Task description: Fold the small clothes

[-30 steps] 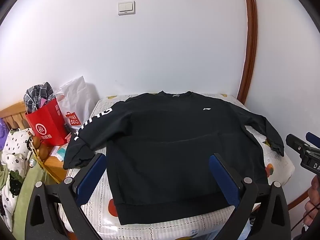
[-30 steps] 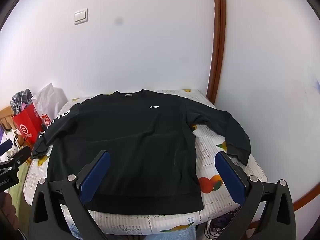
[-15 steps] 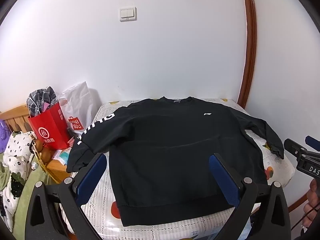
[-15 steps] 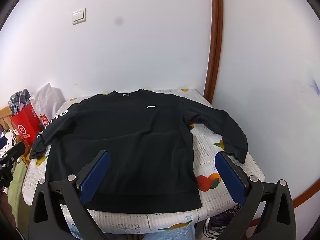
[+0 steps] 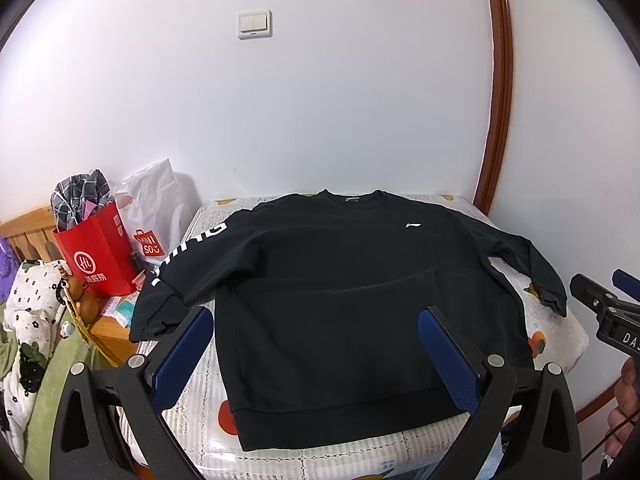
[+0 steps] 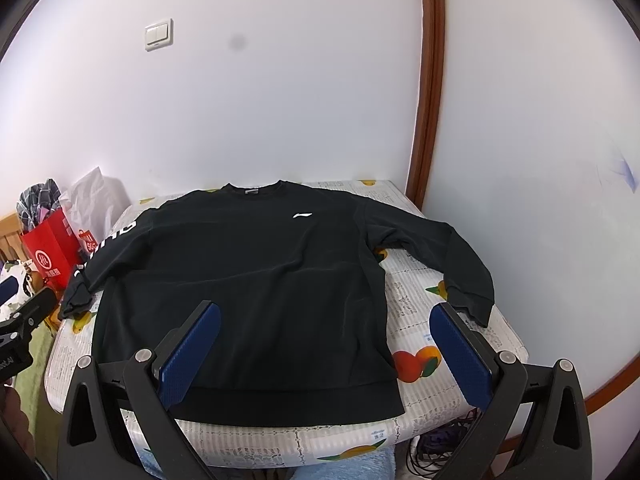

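A black sweatshirt (image 5: 340, 300) lay flat on the fruit-print surface (image 6: 432, 312), its sleeve lettering partly hidden. Both the left claw (image 5: 316, 356) and right claw (image 6: 324, 354) hovered spread wide, empty.

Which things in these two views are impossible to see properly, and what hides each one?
- White lettering on the sleeve of the black sweatshirt: foreshortened in both views, not fully readable.
- Hem: partly covered by the left gripper in the left wrist view and by the right gripper in the right wrist view.
- Contents of the red bag: only checked cloth shows.
- Under the table: cut off by the bottom edge.
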Tool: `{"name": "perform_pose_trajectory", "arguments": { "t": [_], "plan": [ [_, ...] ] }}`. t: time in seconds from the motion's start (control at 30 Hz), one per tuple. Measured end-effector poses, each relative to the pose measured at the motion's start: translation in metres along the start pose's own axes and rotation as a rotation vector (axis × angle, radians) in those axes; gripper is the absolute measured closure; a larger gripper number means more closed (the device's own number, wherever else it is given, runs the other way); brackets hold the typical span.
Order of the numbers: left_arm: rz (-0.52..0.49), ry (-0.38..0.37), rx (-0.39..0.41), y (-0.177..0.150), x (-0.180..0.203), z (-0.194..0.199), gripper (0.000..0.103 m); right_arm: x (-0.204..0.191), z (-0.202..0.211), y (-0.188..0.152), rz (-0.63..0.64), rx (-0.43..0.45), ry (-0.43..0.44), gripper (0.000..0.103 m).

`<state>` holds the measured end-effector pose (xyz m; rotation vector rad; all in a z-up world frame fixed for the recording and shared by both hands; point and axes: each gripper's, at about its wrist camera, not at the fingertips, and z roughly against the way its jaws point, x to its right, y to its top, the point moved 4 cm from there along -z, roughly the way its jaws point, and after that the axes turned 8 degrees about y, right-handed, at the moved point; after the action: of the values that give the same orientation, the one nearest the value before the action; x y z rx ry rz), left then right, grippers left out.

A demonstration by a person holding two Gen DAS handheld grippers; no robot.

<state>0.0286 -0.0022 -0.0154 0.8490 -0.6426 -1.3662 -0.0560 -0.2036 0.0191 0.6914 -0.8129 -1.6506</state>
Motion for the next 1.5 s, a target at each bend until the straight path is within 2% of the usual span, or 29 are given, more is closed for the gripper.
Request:
{"name": "perform_pose_trajectory", "arguments": {
  "t": [1.5],
  "plan": [
    [0.01, -0.007, -0.005, -0.0005, -0.0017, 0.0001, 0.0, -0.0104, 0.0003, -0.0056, 0.019, 0.002, -0.003, 0.0]
  ]
}}
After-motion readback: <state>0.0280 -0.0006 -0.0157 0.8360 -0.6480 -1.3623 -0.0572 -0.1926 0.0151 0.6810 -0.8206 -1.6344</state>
